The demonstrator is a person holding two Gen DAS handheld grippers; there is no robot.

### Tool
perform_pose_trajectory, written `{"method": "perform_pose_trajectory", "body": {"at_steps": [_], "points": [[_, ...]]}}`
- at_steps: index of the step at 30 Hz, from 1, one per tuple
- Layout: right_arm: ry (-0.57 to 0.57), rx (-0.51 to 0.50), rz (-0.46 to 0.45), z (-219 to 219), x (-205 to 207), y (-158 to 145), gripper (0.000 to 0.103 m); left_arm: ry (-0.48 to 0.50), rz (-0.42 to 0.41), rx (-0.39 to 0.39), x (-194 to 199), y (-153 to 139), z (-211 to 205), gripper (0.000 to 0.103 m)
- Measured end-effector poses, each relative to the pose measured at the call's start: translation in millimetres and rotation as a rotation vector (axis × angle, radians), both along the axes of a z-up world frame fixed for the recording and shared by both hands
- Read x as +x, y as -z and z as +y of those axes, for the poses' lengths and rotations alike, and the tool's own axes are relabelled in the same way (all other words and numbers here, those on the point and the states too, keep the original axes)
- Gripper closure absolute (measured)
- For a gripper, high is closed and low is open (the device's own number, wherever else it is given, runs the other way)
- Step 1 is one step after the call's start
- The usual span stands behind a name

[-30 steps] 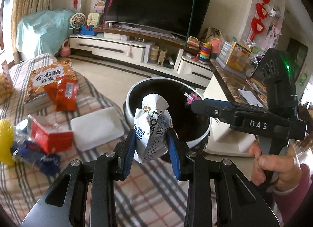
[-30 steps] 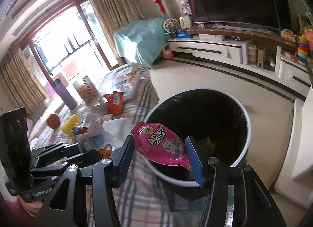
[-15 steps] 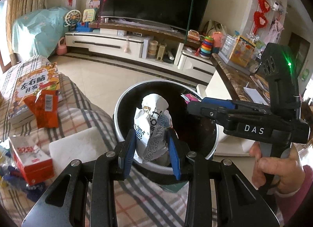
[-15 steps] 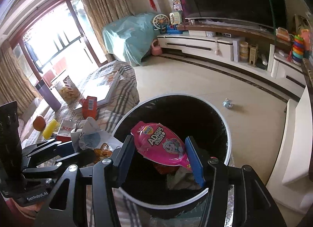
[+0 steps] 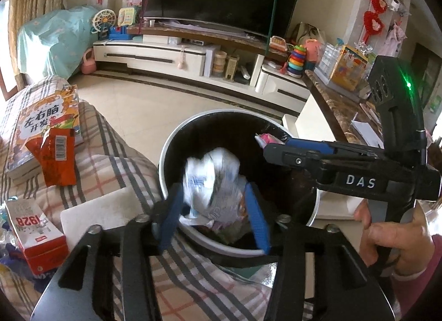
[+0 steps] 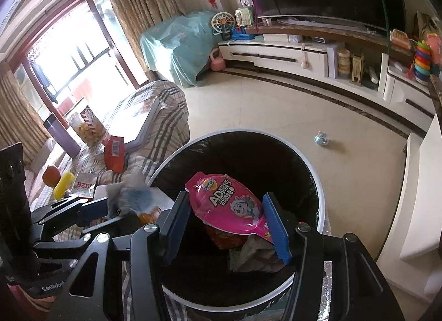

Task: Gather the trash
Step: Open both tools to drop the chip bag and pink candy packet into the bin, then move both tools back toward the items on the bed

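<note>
With both grippers held directly over the open bin (image 6: 317, 182), the crumpled wrapper (image 5: 212, 182) is seen blurred between the spread left gripper (image 5: 214, 211), while the pink pack (image 6: 226, 203) is pinched crosswise by the right gripper (image 6: 229, 227).

Daylit room, heavy fisheye, one motion-blurred spot

Light pours in from the big window (image 6: 69, 72), which is blown out to near white, and the plaid tablecloth (image 6: 154, 116) under it is washed out too. The rest is evenly bright with soft shadows. The bin (image 6: 317, 193) interior stays nearly black. The crumpled white wrapper (image 5: 212, 182) is smeared by motion blur while stuff around it stays sharp. Edges bend hard and the corners go dark. A green LED glows on the right gripper (image 5: 279, 145) body.
</note>
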State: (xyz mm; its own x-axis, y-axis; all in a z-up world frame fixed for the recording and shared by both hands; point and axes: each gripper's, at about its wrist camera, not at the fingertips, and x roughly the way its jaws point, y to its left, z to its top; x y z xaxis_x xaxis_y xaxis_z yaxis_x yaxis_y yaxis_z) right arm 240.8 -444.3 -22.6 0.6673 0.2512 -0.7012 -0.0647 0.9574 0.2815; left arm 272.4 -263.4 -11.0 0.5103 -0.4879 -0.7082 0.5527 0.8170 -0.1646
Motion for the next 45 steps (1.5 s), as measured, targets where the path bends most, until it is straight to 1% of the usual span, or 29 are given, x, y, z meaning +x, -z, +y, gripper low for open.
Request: {"method": "perform_pose_trajectory", "body": {"at_steps": [1,2,3,4,5,8,9,11,14,20,26,28,38,45], "points": [[0.003,0.008,0.001,-0.5,0.1,-0.3,0.044,-0.002,-0.001,0.0,0.4,-0.6,0.4,0.046],[0.01,0.006,0.0,-1.2,-0.4,-0.9,0.038,-0.007,-0.004,-0.001,-0.1,-1.1,1.5,0.04],[0.014,0.0,-0.004,-1.2,-1.3,-1.7,0.035,-0.01,-0.008,-0.001,-1.2,-1.6,2.3,0.038],[0.02,-0.005,-0.011,-1.0,-3.2,-3.1,0.029,-0.012,-0.01,0.0,-2.5,-2.1,3.4,0.037],[0.021,-0.002,-0.015,-0.7,-4.9,-4.2,0.027,-0.016,-0.012,0.0,-4.4,-2.4,5.7,0.036],[0.036,0.008,-0.024,-0.5,-11.5,-6.7,0.025,-0.027,-0.017,-0.004,-12.7,-2.4,14.2,0.035],[0.04,0.013,-0.028,-0.3,-14.2,-7.2,0.024,-0.032,-0.018,-0.008,-16.3,-2.1,18.4,0.035],[0.051,0.026,-0.04,1.1,-21.1,-8.5,0.016,-0.048,-0.017,-0.017,-24.1,-0.9,28.6,0.034],[0.058,0.046,-0.053,9.4,-35.1,-8.4,0.013,-0.075,-0.005,-0.033,-34.7,1.9,45.3,0.034],[0.057,0.094,-0.061,31.0,-55.9,-4.9,0.01,-0.145,0.011,-0.05,-56.5,9.8,79.0,0.033],[0.037,0.099,-0.066,55.7,-70.6,-0.6,0.009,-0.217,0.028,-0.07,-74.3,17.5,118.0,0.033],[0.018,0.103,-0.067,70.7,-76.6,0.9,0.009,-0.238,0.032,-0.072,-78.2,20.3,128.1,0.033],[-0.062,0.087,-0.055,120.8,-81.8,12.4,0.009,-0.348,0.05,-0.083,-89.7,27.7,184.8,0.033],[-0.085,0.079,-0.051,142.7,-77.8,18.1,0.009,-0.417,0.072,-0.094,-89.7,34.8,215.0,0.032]]}}
